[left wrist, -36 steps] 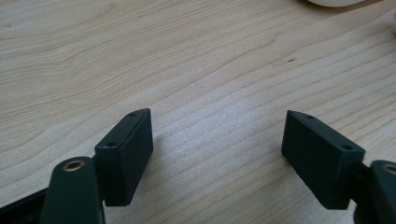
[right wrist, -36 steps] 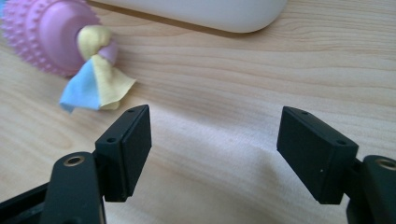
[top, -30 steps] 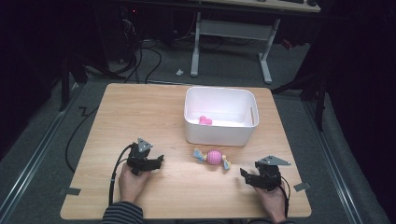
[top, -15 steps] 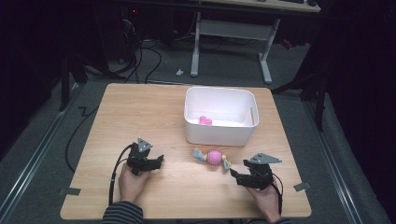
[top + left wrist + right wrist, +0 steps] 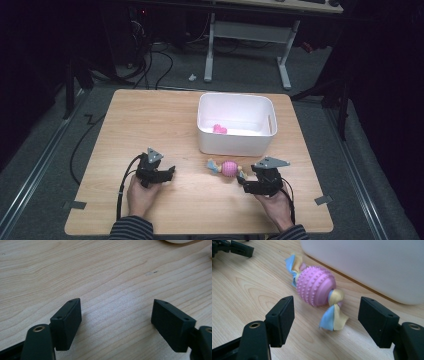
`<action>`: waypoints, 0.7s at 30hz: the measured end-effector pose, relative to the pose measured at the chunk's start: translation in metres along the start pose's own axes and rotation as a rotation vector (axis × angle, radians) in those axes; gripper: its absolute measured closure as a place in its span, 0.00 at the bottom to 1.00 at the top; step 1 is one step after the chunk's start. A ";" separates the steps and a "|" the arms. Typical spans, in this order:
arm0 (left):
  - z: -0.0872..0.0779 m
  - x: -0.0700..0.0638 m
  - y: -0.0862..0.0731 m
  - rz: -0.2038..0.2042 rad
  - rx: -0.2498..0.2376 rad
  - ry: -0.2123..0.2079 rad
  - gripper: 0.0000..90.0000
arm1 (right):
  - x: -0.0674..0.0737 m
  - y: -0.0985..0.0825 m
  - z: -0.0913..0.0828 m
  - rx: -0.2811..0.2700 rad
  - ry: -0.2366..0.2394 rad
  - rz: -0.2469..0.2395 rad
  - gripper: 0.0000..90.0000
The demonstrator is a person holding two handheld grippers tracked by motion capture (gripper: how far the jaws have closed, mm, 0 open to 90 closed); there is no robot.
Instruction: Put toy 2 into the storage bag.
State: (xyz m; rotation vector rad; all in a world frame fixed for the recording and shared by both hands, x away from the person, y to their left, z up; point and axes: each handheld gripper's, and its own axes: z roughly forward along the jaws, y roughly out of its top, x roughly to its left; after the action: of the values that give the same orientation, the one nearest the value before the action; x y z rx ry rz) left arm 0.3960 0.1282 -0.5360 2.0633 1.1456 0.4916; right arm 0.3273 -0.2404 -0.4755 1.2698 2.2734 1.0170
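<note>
In the high view, the right gripper (image 5: 244,184) sits at the near right of the wooden table (image 5: 150,115), its jaws aimed left and slightly away from the person toward the pink knobbed toy (image 5: 228,168). The toy lies on the table just in front of the white bin (image 5: 235,145), near its front wall but apart from it. Its long axis runs roughly left to right across the table, a cloth tuft at each end, the right tuft nearest the right gripper. The left gripper (image 5: 171,171) rests at the near left, well apart from the toy, jaws pointing right. A small pink object (image 5: 219,129) lies inside the bin.

In the left gripper view, the left gripper (image 5: 116,315) has its jaws spread wide over bare wood, with nothing between them.

In the right gripper view, the right gripper (image 5: 326,315) has its jaws spread, and they have just been opening a little. The toy (image 5: 315,286) lies just ahead of the tips, its near blue-and-yellow tuft reaching into the gap; neither pad touches it. Here its long axis slants from upper left to lower right, alongside the bin wall (image 5: 372,265). The other gripper (image 5: 232,247) shows at the top left corner.
</note>
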 end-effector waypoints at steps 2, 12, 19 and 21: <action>0.000 0.000 0.000 0.000 0.000 0.000 0.28 | 0.002 0.003 0.003 0.003 0.002 -0.017 0.33; 0.000 0.000 0.000 0.005 0.002 -0.003 0.27 | 0.005 0.016 0.014 0.014 0.007 -0.046 0.32; 0.000 0.000 0.000 0.008 0.004 -0.005 0.26 | 0.007 0.023 0.021 0.030 0.015 -0.052 0.31; 0.000 -0.001 0.000 0.010 0.005 -0.006 0.25 | 0.009 0.025 0.023 0.036 0.009 -0.064 0.30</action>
State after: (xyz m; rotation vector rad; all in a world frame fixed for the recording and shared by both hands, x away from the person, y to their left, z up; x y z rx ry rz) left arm 0.3957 0.1275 -0.5361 2.0743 1.1345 0.4873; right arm 0.3513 -0.2146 -0.4723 1.2008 2.3329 0.9659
